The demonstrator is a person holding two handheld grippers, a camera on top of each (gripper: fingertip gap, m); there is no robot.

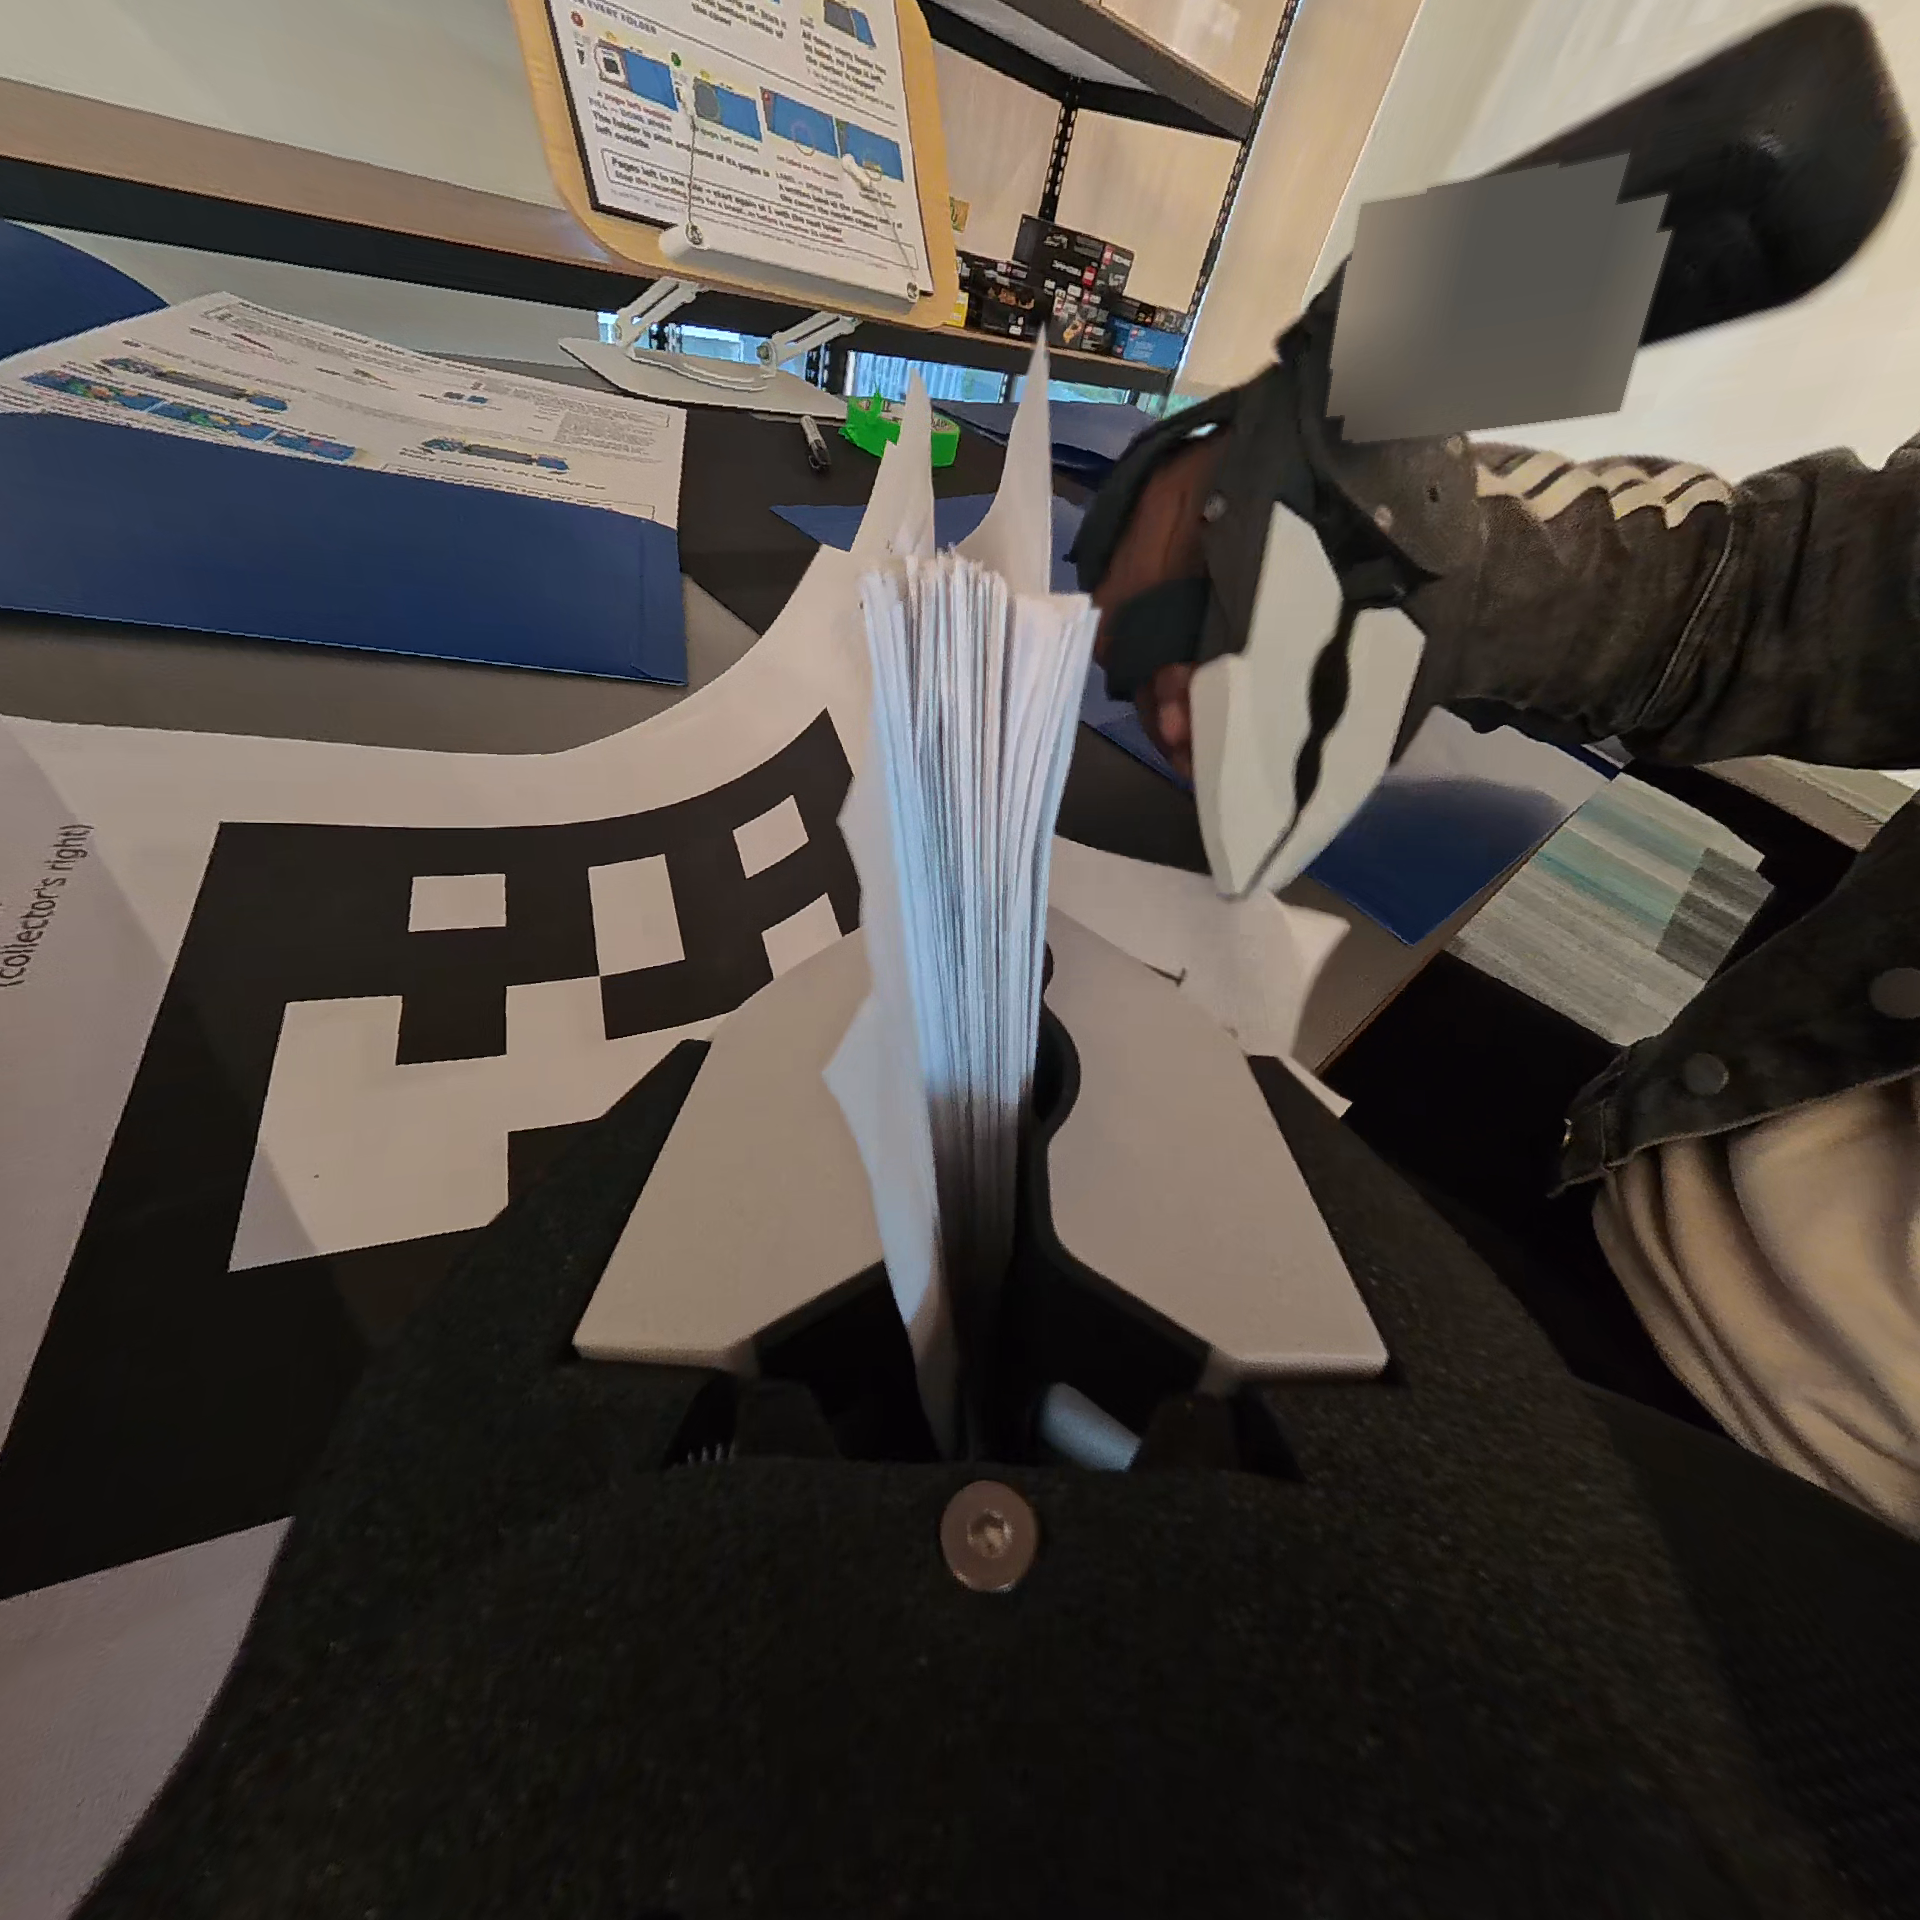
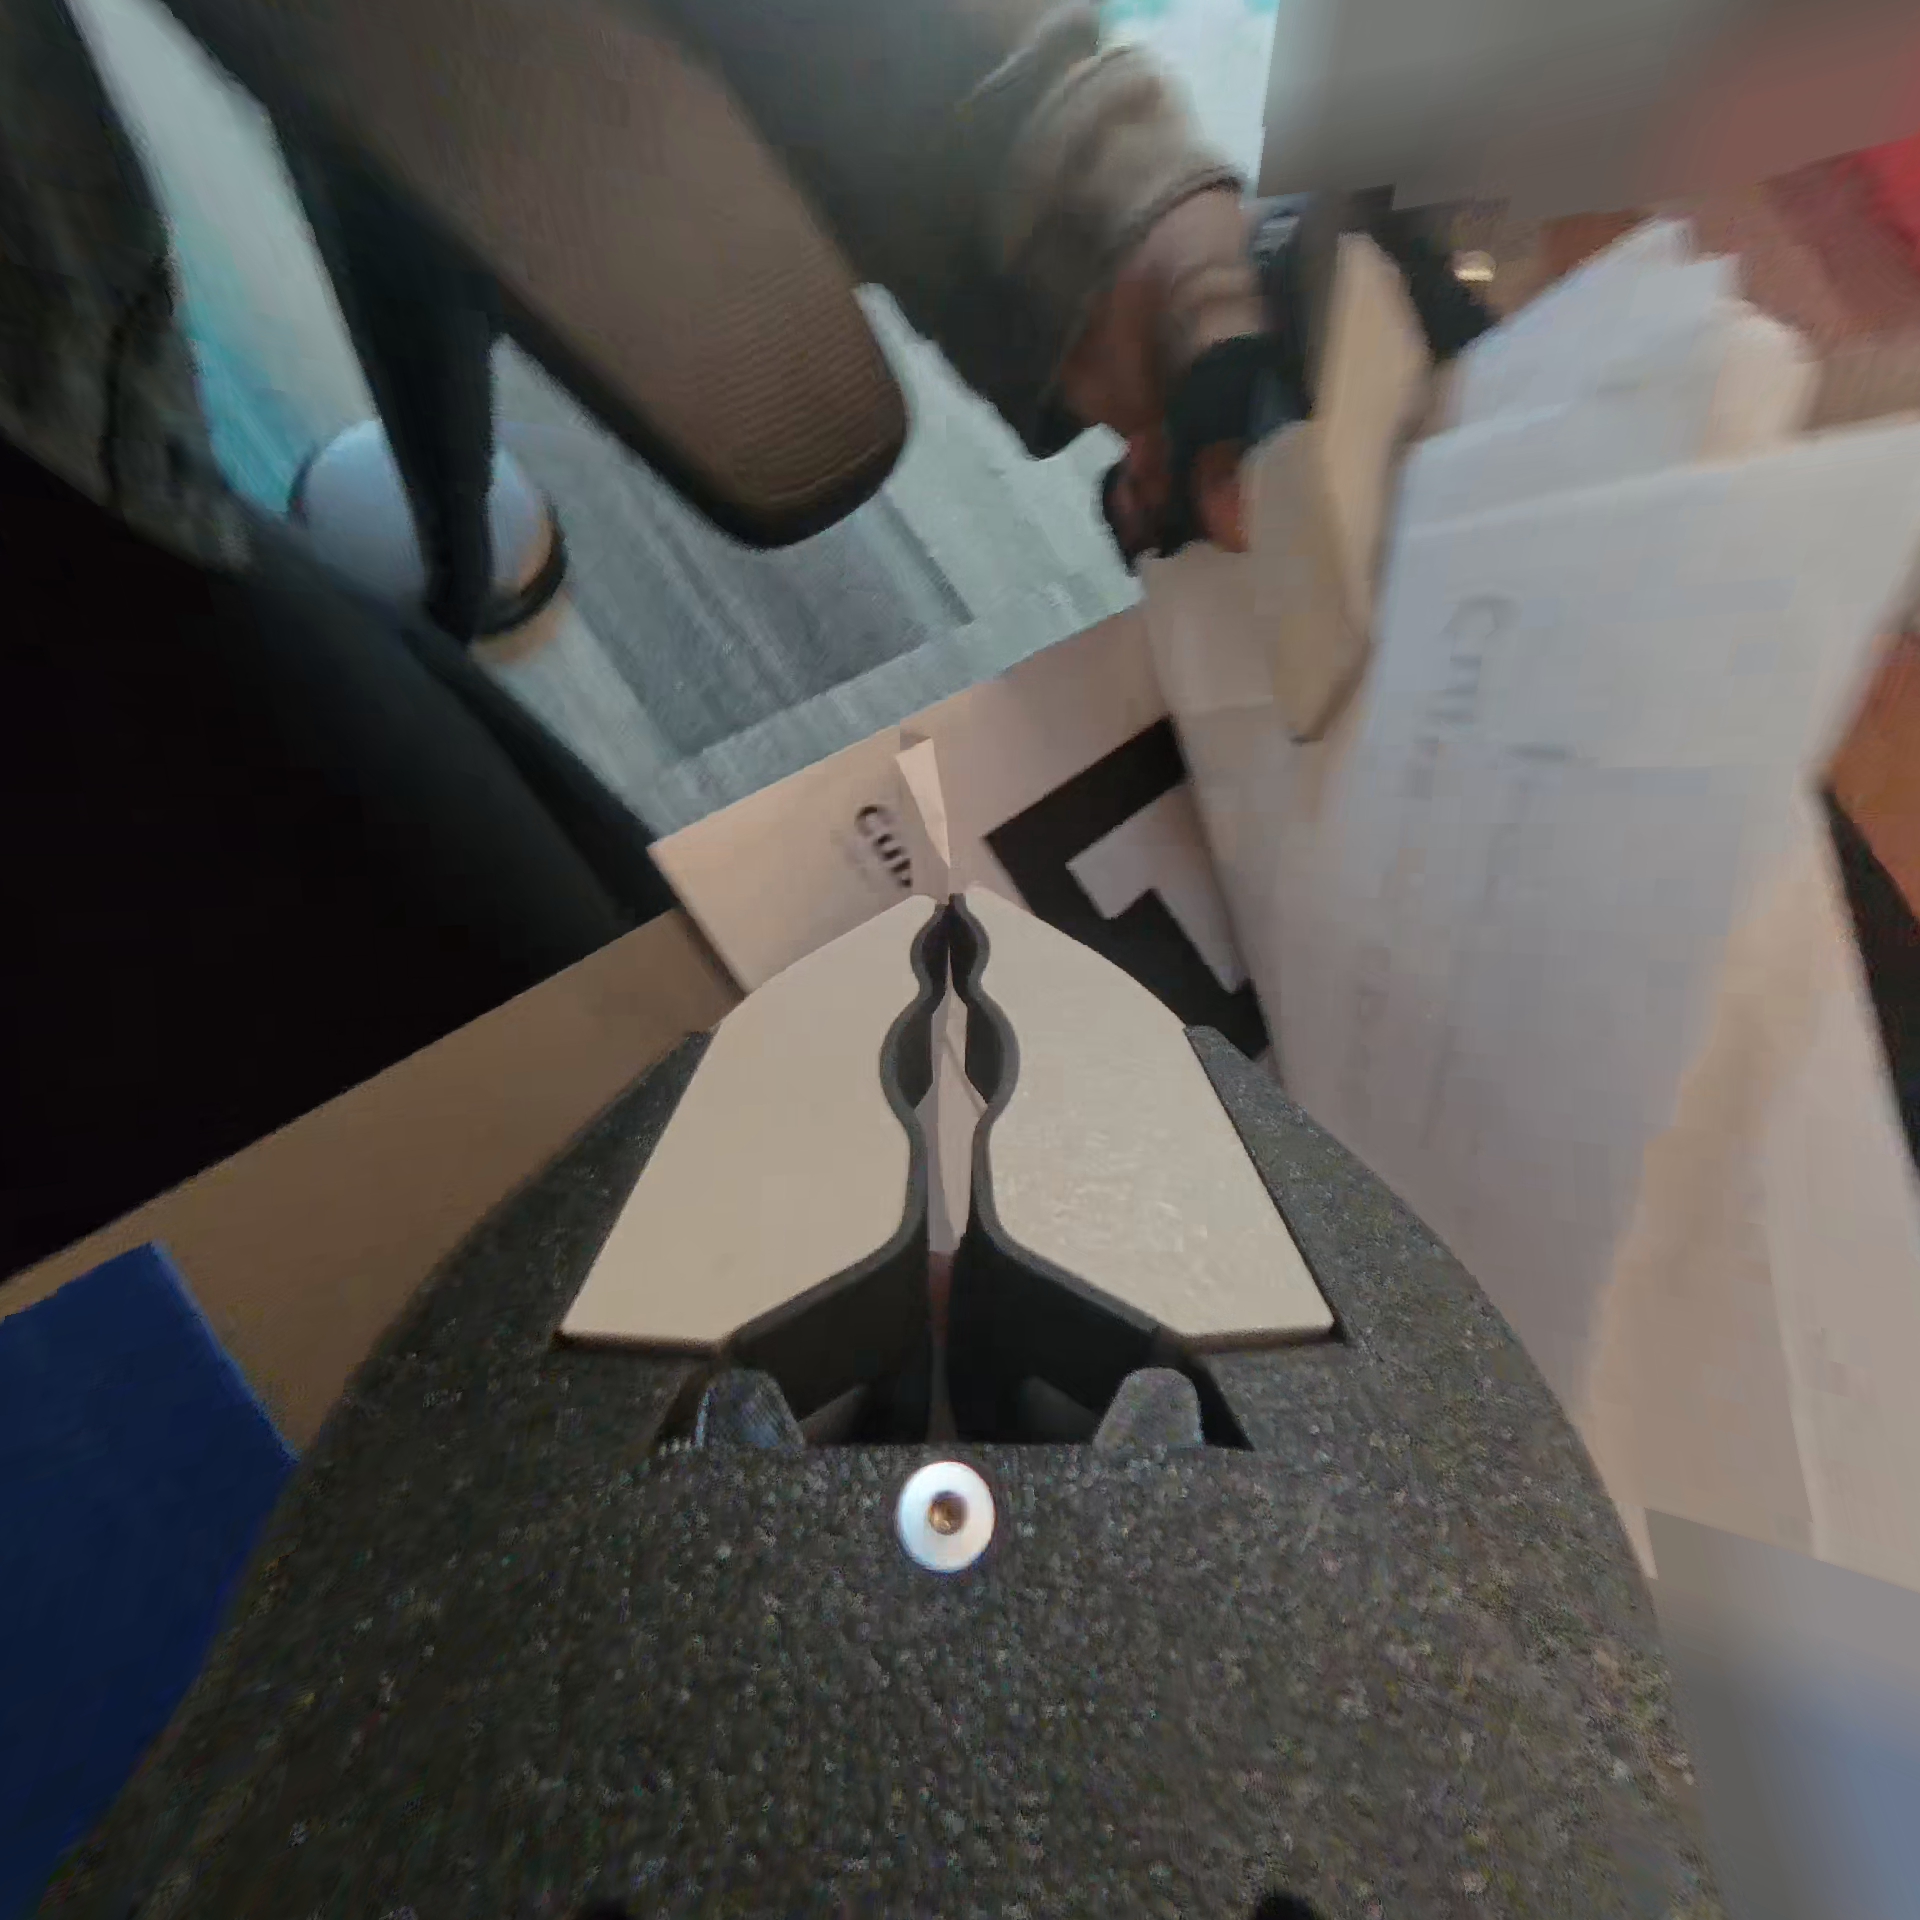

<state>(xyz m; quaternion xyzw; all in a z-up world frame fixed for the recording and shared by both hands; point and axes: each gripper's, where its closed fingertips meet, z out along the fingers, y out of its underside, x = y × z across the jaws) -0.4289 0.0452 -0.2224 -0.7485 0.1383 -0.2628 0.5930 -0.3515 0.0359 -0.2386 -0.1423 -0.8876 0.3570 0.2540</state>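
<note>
My left gripper [image 1: 956, 997] is shut on a thick stack of white paper sheets [image 1: 966, 748], held edge-on and upright between its grey fingers [image 1: 748, 1174]. The top of the stack fans out. My right gripper [image 2: 951, 906] is shut on a single thin white sheet [image 2: 923, 805], whose corner sticks out past the fingertips. In the left wrist view the right gripper [image 1: 1242, 883] hangs tips down just right of the stack, with that sheet [image 1: 1247, 966] at its tips. In the right wrist view the left gripper [image 2: 1340, 499] and its stack [image 2: 1558, 779] show blurred at the right.
A large sheet with a black-and-white marker [image 1: 468, 987] lies on the table under the grippers. Blue folders [image 1: 312, 540] with printed pages lie at the left and behind. An instruction board on a stand [image 1: 748, 135], green tape [image 1: 873, 421] and a pen [image 1: 816, 442] stand behind. A chair armrest [image 2: 665, 312] is beyond the table edge. There is about 9 cm between the tips of the two grippers.
</note>
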